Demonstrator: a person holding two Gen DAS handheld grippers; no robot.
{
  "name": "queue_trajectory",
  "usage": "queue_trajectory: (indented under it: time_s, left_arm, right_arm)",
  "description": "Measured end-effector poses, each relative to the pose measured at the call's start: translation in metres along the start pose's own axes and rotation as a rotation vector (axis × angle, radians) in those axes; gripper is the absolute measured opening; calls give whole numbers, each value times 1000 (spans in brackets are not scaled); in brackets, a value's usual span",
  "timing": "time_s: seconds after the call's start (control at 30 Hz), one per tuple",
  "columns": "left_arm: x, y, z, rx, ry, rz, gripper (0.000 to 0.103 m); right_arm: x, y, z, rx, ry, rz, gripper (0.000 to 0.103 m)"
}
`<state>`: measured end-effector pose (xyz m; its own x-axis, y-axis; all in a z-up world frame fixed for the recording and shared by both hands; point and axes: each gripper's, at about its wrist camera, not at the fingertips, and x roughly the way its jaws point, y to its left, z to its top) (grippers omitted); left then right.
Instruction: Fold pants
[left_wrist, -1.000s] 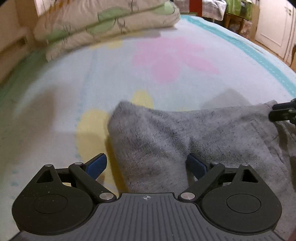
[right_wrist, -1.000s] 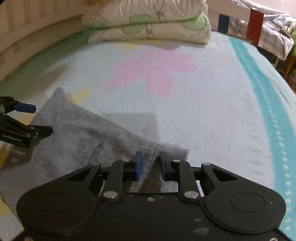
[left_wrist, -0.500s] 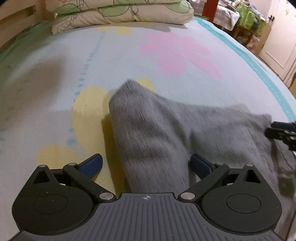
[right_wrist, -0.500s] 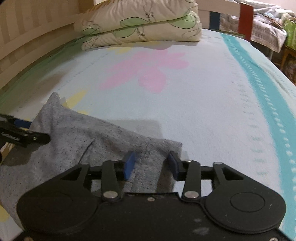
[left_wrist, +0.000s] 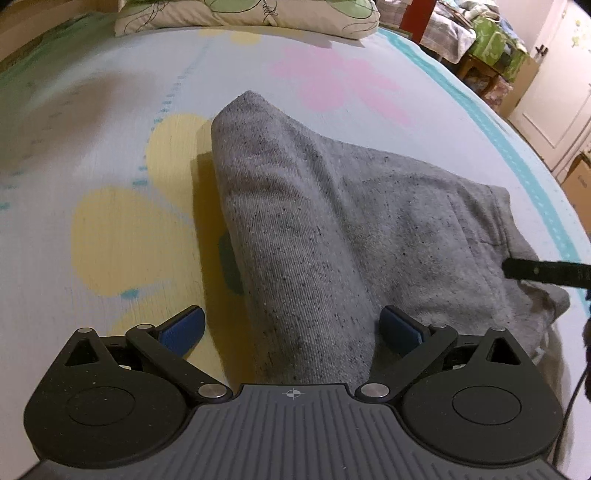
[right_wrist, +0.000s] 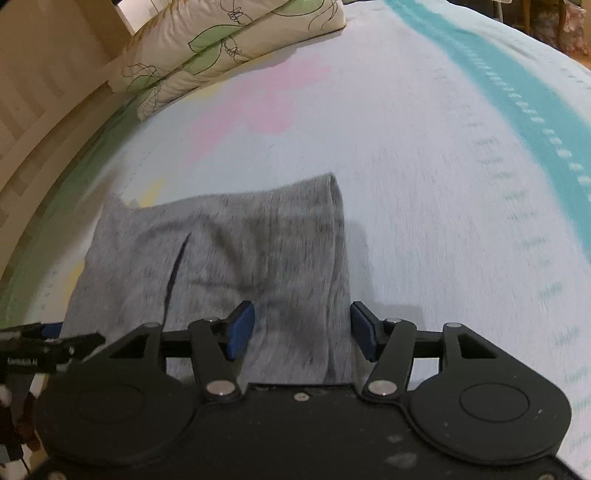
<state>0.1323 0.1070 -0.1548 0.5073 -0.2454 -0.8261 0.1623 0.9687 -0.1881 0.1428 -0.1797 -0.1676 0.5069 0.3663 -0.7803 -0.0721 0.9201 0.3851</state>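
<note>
The grey knit pants (left_wrist: 332, 221) lie folded in a thick pile on the flowered bed sheet (left_wrist: 110, 129). My left gripper (left_wrist: 291, 328) is open, its blue pads wide apart on either side of the pile's left end. My right gripper (right_wrist: 301, 330) is open too, its pads astride the right end of the pants (right_wrist: 229, 251). A pocket slit shows in the right wrist view. The right gripper's tip (left_wrist: 546, 271) shows at the right edge of the left wrist view; the left gripper (right_wrist: 44, 349) shows at the left edge of the right wrist view.
Stacked leaf-print pillows (right_wrist: 221, 48) lie at the head of the bed by a wooden headboard (right_wrist: 40, 103). A teal stripe (right_wrist: 517, 81) runs along the sheet's right side. Furniture, boxes and a white door (left_wrist: 554, 92) stand beyond the bed.
My right gripper's jaws have opened wide and let go of the pants' edge. Both grippers have pulled back a little, and the pants have settled on the bed.
</note>
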Motion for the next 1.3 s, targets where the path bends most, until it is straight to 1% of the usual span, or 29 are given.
queue_trajectory:
  time_s: [0.1,0.17,0.27,0.37,0.5,0.53,0.6,0.63,0.67,0.7,0.73,0.8,0.83,0.9,1.0,1.07,1.13,1.23,1.3]
  left_arm:
    - [3,3,2,-7,3,-6,102]
    - [5,2,3,-13,4,-7,102]
    - [10,0,6,0,7,-8,102]
    - [15,1,14,11,17,-18,102]
    - [21,2,23,21,15,-48,102]
    - [22,3,23,20,14,-56,102]
    - [22,6,24,16,4,-79,100]
    - [20,7,24,10,-9,-80,81]
    - [16,8,24,13,-33,-70,64]
    - [12,9,24,9,-52,-64,43]
    - [8,11,24,-15,-61,-66,30]
    - [0,14,24,-47,-80,-72,18]
    - [-5,13,25,-41,-90,-69,16]
    - [-15,9,25,-5,-122,-53,15]
    - [-32,7,28,42,-197,0,15]
    - [-43,15,40,41,-244,26,15]
    - [-52,29,56,21,-279,50,15]
    - [-60,50,79,23,-324,100,15]
    - [-63,62,92,19,-336,125,15]
  right_arm:
    - [2,-5,1,35,10,23,62]
    - [5,-8,4,51,22,45,66]
    - [10,-10,9,41,29,85,68]
    - [16,-15,14,47,31,141,70]
    - [25,-26,21,104,33,225,70]
    - [26,-28,22,118,34,242,69]
    - [25,-30,23,114,36,243,59]
    - [24,-31,22,108,43,243,39]
    - [21,-32,22,113,44,248,35]
    - [17,-30,21,115,35,243,33]
    - [12,-23,21,97,23,230,30]
    - [2,-5,24,36,4,195,28]
    - [-5,6,28,-7,-9,185,27]
    - [-16,19,34,-62,-33,190,27]
    - [-26,37,51,-119,-75,231,26]
    - [-28,52,66,-159,-110,258,26]
    - [-21,66,85,-180,-121,291,26]
    - [3,90,116,-204,-123,331,26]
    - [21,108,129,-241,-129,343,26]
